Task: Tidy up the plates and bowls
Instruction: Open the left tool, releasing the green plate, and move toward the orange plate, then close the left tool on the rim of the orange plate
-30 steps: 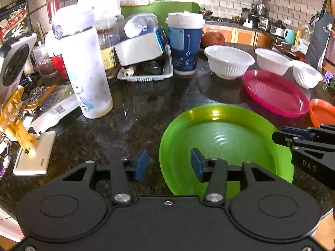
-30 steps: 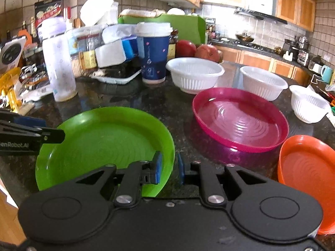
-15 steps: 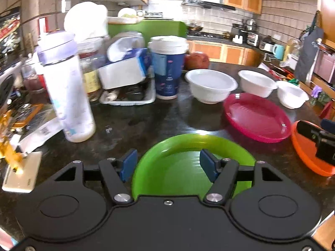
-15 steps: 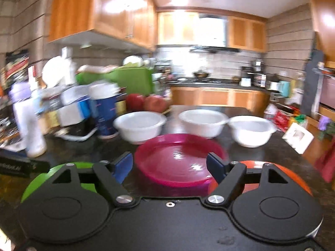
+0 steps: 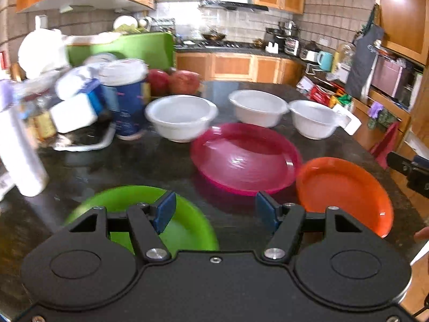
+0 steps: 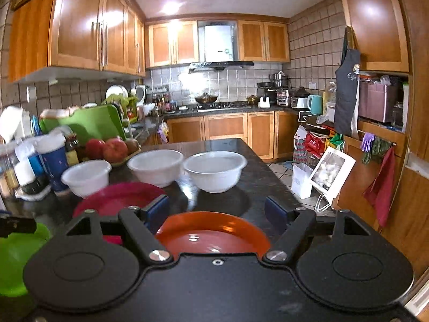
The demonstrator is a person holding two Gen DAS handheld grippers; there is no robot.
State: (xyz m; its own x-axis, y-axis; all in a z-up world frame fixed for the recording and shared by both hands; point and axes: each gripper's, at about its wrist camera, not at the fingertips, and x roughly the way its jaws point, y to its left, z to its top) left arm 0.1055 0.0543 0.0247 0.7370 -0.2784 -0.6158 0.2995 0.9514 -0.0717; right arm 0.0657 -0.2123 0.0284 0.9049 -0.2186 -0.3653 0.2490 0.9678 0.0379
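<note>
Both tongs swing right and spread wide since a second ago, when the right tongs were pinched nearly shut at the green plate's rim and the left sat narrower over that plate. Now neither pair holds anything.

Big picture first: the dark stone table (image 5: 150, 166) carries everything. On it, the magenta plate (image 5: 245, 158) lies in the middle, the green plate (image 5: 185, 230) sits near the front left, partly under the left tongs (image 5: 215, 210), and the orange plate (image 5: 346, 190) lies to the right, its rim just beside the magenta one. Behind them stand three white bowls: one (image 5: 181, 116) at the left, one (image 5: 258, 107) in the middle, one (image 5: 313, 118) at the right, all separate, none nested.

From the right wrist view, the right tongs (image 6: 217, 214) now frame the orange plate (image 6: 211, 237), blue pads well apart on either side of it and above it, not touching. The green plate (image 6: 16, 257) is off at the left edge.

So what does it mean? Looks like the green plate is dropped as a target and the orange plate is next, probably to be lifted and stacked. No stacking is done yet; all three plates and bowls lie apart.
</note>
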